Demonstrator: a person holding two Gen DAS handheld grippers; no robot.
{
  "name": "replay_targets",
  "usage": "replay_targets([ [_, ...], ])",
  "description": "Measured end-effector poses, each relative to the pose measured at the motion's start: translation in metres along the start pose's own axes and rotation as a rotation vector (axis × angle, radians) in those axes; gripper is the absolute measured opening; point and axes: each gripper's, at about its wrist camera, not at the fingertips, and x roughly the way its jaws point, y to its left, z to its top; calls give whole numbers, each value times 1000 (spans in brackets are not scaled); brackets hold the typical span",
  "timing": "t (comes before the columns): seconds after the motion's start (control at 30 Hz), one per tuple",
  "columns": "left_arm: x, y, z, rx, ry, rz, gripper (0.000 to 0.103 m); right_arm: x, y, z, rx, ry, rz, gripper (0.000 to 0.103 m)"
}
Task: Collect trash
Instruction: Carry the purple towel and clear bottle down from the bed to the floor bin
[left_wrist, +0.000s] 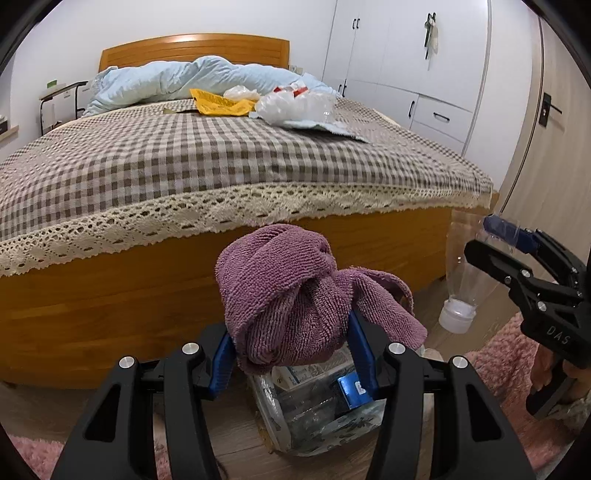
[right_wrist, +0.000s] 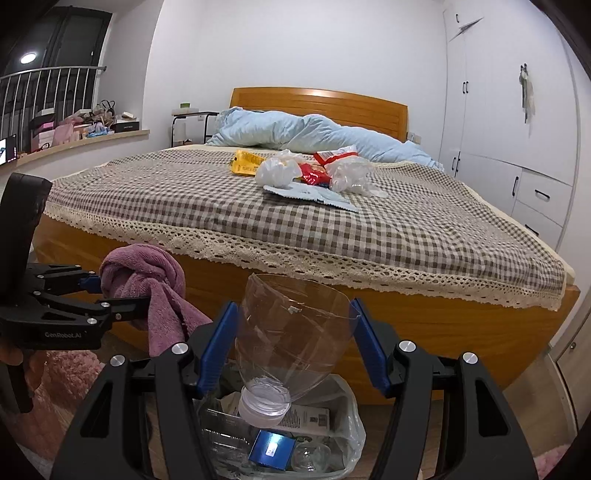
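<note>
My left gripper (left_wrist: 291, 332) is shut on a bunched purple towel (left_wrist: 280, 288), which hangs between the blue pads just above a bag-lined trash bin (left_wrist: 280, 432). My right gripper (right_wrist: 293, 306) is shut on a cut clear plastic bottle (right_wrist: 295, 332), held with its white cap down over the same bin (right_wrist: 351, 417). The bin holds a blue box, papers and clear plastic. In the right wrist view the left gripper (right_wrist: 122, 291) and towel (right_wrist: 147, 277) are at the left. More trash lies on the bed: a yellow wrapper (right_wrist: 247, 162), a white bag (right_wrist: 279, 171) and a red wrapper (right_wrist: 314, 173).
The wooden bed (left_wrist: 110, 314) with its checked cover stands right behind the bin. White wardrobes (right_wrist: 498, 129) line the right wall. A pink rug (left_wrist: 506, 354) lies on the wood floor at both sides. A small side table (left_wrist: 59, 99) stands by the headboard.
</note>
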Motion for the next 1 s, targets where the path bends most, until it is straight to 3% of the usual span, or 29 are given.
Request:
replay_targets([
  [0.47,14,4,-9,-3,44,35,51,8,-8,-9,29,47,-9,61],
  [1.0,46,12,-20,-11,90,50,51,44,-14,-28,12,108,2,61],
])
